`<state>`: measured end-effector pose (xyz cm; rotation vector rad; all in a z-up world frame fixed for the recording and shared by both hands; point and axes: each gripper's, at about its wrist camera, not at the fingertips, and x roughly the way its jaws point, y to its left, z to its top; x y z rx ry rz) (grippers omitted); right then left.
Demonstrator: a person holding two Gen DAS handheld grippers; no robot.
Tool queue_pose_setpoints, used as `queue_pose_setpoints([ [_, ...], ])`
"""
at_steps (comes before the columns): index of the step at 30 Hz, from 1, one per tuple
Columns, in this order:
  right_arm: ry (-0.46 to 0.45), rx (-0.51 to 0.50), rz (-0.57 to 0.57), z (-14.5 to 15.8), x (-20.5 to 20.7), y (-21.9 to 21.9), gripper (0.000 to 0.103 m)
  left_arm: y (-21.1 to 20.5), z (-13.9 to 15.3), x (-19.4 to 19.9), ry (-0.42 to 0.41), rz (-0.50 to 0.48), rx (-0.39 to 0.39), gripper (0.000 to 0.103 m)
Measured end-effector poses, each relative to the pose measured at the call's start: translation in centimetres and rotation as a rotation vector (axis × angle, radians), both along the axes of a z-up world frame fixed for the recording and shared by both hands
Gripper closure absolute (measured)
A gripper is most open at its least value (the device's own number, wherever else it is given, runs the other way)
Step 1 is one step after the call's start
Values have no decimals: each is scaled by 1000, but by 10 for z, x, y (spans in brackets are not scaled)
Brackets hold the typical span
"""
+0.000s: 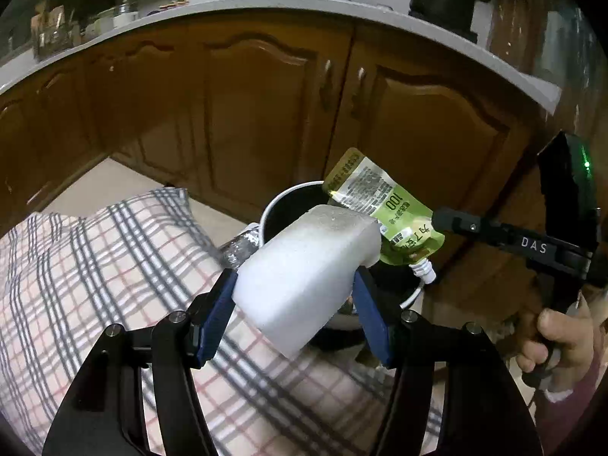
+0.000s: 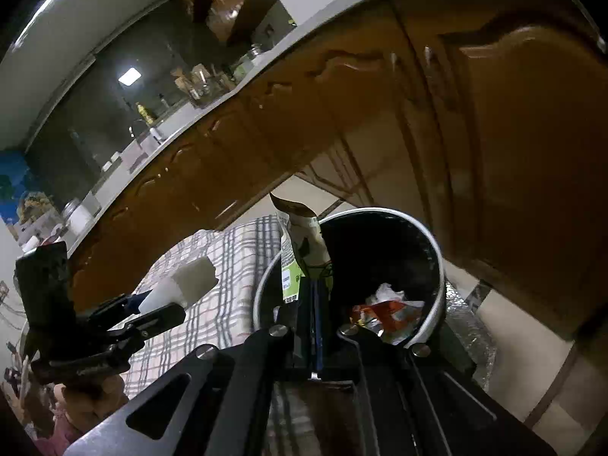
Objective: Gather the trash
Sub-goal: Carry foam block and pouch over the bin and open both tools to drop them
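Gripping foam block point(image 1: 307, 273), left gripper point(image 1: 296, 296) nears bin rim point(image 1: 273, 205); right gripper point(image 2: 315, 296) (closed) pinches pouch point(image 2: 300, 243).

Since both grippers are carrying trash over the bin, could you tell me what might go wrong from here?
1. The white foam block is held by only its lower part in the left gripper and sits partly over the checked cloth; released now, it could miss the bin.
2. The right gripper pinches the green pouch near its spout end, so the pouch may swing or catch the rim.
3. The two grippers are close and could collide.
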<state>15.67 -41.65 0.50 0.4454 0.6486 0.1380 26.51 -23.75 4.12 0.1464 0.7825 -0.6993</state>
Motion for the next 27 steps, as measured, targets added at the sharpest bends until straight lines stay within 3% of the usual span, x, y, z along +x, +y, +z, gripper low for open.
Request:
queue_pose_setpoints([
  [17, 56, 15, -32, -17, 17, -24, 103, -53, -24, 25, 33, -10, 83, 40],
  [27, 77, 24, -41, -23, 26, -25, 101, -62, -37, 36, 106, 2, 92, 29],
])
